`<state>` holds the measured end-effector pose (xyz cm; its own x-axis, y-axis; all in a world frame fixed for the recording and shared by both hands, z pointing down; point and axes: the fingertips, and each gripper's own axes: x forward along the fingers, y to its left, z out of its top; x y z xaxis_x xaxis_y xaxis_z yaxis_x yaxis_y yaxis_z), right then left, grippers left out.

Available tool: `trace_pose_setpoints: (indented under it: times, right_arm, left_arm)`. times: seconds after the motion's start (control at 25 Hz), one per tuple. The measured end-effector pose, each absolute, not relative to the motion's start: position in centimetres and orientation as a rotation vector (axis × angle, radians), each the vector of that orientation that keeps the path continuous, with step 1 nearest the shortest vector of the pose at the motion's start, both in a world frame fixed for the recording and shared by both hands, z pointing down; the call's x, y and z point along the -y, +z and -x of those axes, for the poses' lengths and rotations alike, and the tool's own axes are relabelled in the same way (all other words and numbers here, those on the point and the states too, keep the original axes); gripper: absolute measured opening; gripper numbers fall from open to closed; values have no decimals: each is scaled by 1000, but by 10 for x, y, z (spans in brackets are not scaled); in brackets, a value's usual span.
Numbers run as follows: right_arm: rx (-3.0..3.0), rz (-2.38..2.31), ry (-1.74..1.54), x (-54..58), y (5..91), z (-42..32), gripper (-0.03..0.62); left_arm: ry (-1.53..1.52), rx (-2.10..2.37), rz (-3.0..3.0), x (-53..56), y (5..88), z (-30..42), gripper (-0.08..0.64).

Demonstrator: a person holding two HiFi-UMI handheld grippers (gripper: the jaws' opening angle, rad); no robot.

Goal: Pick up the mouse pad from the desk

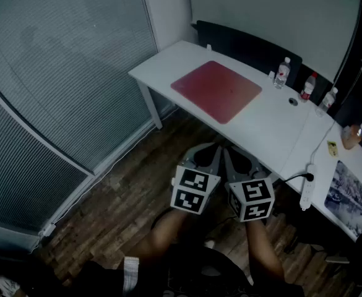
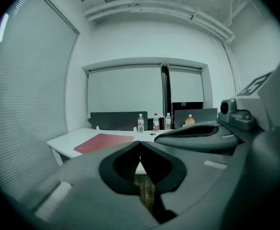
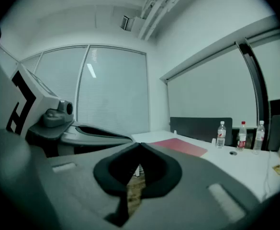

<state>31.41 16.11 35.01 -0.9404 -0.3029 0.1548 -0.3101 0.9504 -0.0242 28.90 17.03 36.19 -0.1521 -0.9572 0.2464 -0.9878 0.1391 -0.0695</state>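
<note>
A red mouse pad (image 1: 218, 90) lies flat on the white desk (image 1: 273, 129), toward its left end. It also shows as a low red patch in the left gripper view (image 2: 104, 141) and the right gripper view (image 3: 180, 146). Both grippers hang side by side over the wooden floor, well short of the desk's front edge. My left gripper (image 1: 213, 154) is shut with nothing in it, its jaw tips meeting (image 2: 140, 143). My right gripper (image 1: 229, 155) is shut and empty too, tips together (image 3: 140, 143).
Three water bottles (image 1: 282, 73) stand along the desk's back edge, by a dark partition (image 1: 249, 45). An orange-drink bottle (image 1: 353, 135) and a power strip (image 1: 307, 187) sit at the right end. Blinds (image 1: 57, 73) cover the glass wall on the left.
</note>
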Motion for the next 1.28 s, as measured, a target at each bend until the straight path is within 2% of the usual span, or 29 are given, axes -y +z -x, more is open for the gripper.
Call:
trace_pose_setpoints:
  times: [0.28,0.56,1.28]
  right_arm:
    - [2970,-482,92,-160,359,-316,2]
    - [2974,-500,110,-155,362,-289,2]
    - [2911,-633,86,-150,365,-105,2]
  left_arm:
    - [336,2252,-1935,-169,366,-288,5]
    - [301,2259,-1920,-166,370,-257,5]
    - [238,2158,-2032,-156,369,-71,5]
